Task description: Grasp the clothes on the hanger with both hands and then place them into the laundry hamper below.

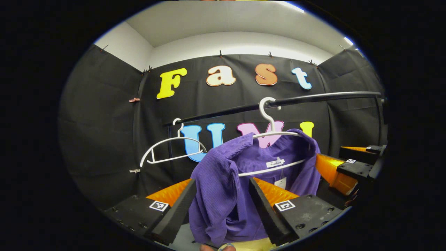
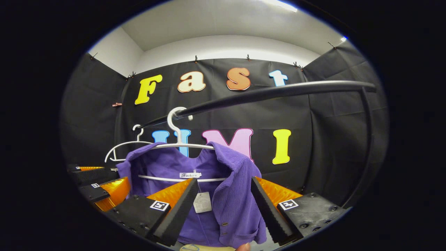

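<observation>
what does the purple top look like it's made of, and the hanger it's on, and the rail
Purple top: likely a soft ribbed knit, given the fine parallel ridges and limp folds.
Its hanger: probably white plastic or coated wire; thin, smooth, slightly glossy.
Rail: seemingly black metal tube with a sheen along it, though painted plastic can't be excluded.

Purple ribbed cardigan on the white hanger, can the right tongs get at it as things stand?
Probably yes: the right tongs stand open with the purple ribbed cardigan's front edge hanging between their fingers, nothing blocking.
</observation>
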A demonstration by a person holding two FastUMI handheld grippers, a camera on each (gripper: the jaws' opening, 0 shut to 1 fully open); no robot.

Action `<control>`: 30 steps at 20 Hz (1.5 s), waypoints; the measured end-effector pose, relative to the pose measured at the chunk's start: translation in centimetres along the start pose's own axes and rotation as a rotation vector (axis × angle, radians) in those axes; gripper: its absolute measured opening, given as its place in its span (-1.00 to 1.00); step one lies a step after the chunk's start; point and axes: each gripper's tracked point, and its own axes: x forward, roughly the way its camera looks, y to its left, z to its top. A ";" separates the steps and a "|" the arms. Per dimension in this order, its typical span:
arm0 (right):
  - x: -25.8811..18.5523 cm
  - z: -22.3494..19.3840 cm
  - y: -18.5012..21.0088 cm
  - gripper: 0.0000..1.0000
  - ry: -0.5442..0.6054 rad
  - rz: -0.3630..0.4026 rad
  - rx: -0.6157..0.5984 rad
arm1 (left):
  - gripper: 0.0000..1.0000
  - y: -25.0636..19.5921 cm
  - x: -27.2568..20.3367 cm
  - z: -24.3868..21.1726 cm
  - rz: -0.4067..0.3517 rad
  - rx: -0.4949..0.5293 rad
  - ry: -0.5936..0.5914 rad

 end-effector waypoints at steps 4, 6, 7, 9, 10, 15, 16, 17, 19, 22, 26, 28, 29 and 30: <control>2.9 -1.6 0.2 0.96 0.008 0.007 0.011 | 0.89 0.2 3.0 -1.1 0.028 0.010 0.006; 4.3 -2.7 0.3 1.00 0.026 0.004 0.010 | 0.90 0.2 3.8 -1.7 0.034 0.029 0.011; 4.5 -3.6 0.2 1.00 0.039 0.000 0.010 | 0.90 0.1 4.3 -1.9 0.032 0.041 0.013; 5.2 -4.5 0.4 0.72 0.058 0.002 0.028 | 0.89 0.2 4.6 -2.3 0.040 0.058 0.003; 5.6 -4.5 0.2 0.71 0.065 0.001 0.040 | 0.84 0.4 4.8 -2.3 0.043 0.061 -0.008; 6.9 -7.1 0.3 -0.35 0.122 0.014 0.069 | 0.10 1.7 5.9 -2.2 0.078 0.068 -0.009; 7.2 -6.8 0.6 -0.70 0.091 0.037 0.059 | -0.20 2.1 6.2 -2.1 0.085 0.051 0.000; 6.9 -6.0 0.4 -0.83 0.068 0.045 0.032 | -0.50 2.5 6.4 -2.3 0.091 0.033 0.013; 6.8 -4.4 -1.3 -0.82 -0.002 -0.006 -0.035 | -0.83 2.7 6.7 -2.6 0.081 0.013 0.024; 6.5 -5.0 -0.1 -0.83 0.030 0.030 -0.022 | -0.85 1.7 6.8 -2.9 0.025 0.033 0.026; 6.8 -4.1 -2.6 -0.92 0.016 -0.027 -0.024 | -0.89 2.2 6.6 -2.8 0.001 0.002 0.037; 6.5 -2.2 -4.3 -0.92 -0.051 -0.080 -0.090 | -0.90 2.8 6.6 -2.4 0.000 0.021 0.040; 6.3 -1.3 -5.3 -0.92 -0.080 -0.111 -0.129 | -0.90 3.3 6.7 -2.0 0.005 0.030 0.034; 6.1 -0.1 -6.3 -0.92 -0.114 -0.142 -0.163 | -0.90 3.7 6.7 -1.4 0.011 0.034 0.028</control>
